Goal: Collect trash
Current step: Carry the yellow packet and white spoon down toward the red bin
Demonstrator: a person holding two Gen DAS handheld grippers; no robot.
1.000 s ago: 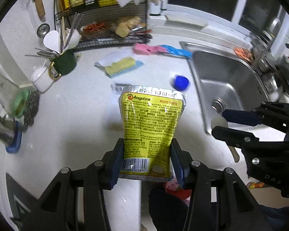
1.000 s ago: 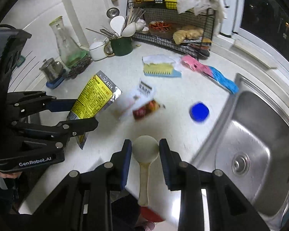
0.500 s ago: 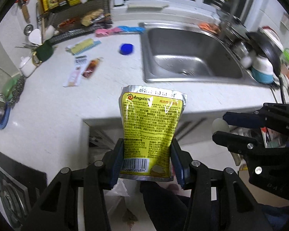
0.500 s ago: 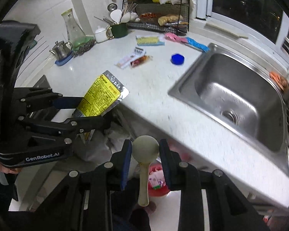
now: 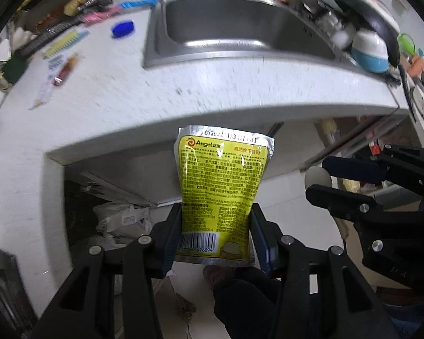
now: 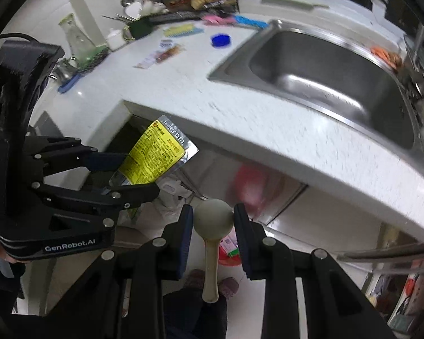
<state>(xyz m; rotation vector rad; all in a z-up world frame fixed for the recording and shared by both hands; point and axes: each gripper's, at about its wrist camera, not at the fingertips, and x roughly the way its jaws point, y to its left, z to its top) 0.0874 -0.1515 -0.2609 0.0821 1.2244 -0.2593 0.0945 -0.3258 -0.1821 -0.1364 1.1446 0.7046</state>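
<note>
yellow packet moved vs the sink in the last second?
Yes. The yellow packet, in the left hand-held gripper, went from over the counter beside the sink to below the counter edge.

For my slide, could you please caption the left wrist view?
Left gripper holds a yellow packet beyond the counter edge.

The yellow and silver packet (image 5: 222, 195) carries the brand "Angel" beside an orange swirl logo at its top, a barcode near its bottom with the digits "976894" readable under it, and small print too fine to read, while the left gripper (image 6: 144, 175) reads "GenRobot.AI" in white on its black body.
</note>
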